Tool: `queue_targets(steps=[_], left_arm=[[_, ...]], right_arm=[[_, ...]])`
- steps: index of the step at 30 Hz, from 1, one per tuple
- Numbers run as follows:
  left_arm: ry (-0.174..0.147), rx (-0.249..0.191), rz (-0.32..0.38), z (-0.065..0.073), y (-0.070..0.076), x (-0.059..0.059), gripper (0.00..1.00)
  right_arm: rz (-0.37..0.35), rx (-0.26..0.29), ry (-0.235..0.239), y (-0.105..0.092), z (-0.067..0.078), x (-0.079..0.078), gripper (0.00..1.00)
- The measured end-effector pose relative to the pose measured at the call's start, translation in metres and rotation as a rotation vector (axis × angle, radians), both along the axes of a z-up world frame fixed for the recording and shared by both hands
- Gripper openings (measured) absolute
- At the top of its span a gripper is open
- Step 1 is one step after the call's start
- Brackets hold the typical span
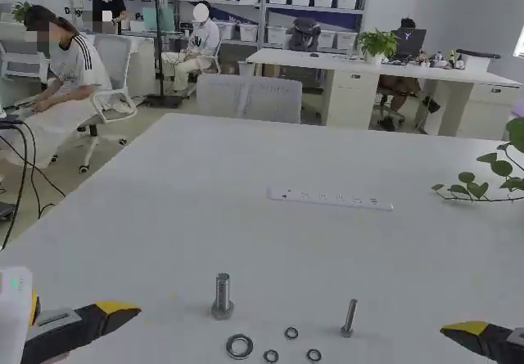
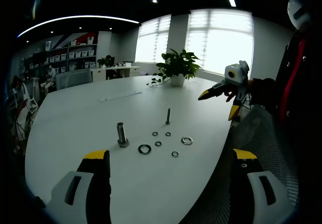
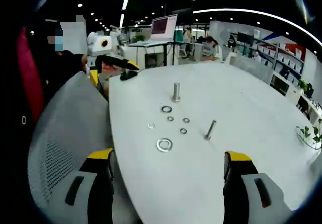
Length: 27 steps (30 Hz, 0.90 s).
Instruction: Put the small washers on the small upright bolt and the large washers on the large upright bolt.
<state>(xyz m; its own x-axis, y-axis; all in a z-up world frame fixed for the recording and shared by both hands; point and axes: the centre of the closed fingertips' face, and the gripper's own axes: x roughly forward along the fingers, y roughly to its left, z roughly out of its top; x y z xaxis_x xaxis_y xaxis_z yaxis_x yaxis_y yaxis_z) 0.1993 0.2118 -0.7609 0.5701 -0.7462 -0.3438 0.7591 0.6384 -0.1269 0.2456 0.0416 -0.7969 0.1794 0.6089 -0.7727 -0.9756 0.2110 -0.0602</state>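
The large upright bolt (image 1: 222, 296) and the thinner small bolt (image 1: 350, 317) stand on the white table (image 1: 270, 159) near its front edge. In front of them lie a large washer (image 1: 239, 346) and three small washers (image 1: 291, 332). The left gripper view has the large bolt (image 2: 121, 134), the small bolt (image 2: 168, 116), two large washers (image 2: 145, 148) and several small ones (image 2: 158, 143). My left gripper (image 2: 170, 156) is open with nothing in it, left of the bolts (image 1: 106, 315). My right gripper (image 3: 168, 156) is open too, right of them (image 1: 467, 331).
A white power strip (image 1: 330, 199) lies mid-table. A trailing plant (image 1: 491, 180) reaches in at the right edge. A grey mesh chair back (image 3: 60, 148) stands at the table's near side. People sit at desks and chairs (image 1: 98, 69) beyond the far edge.
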Motion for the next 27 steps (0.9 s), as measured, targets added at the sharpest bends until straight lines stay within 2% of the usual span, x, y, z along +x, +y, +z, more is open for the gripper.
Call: queue_targets(steps=[5,12,20,27], left_arm=[[-0.002,0.008,0.005,-0.001,0.001,0.001,1.0],[-0.011,0.003,0.016,0.002,0.002,0.001,1.0],[-0.012,0.004,0.022,0.003,0.005,0.002,1.0],[-0.014,0.007,0.023,0.005,0.006,0.004,1.0]], right_arm=[[0.044,-0.037,0.007,0.01,-0.002,0.002,0.71],[0.12,-0.126,0.005,0.022,-0.01,0.004,0.66],[0.149,-0.14,0.006,0.031,-0.008,0.008,0.64],[0.139,-0.143,0.007,0.024,-0.009,0.007,0.64]])
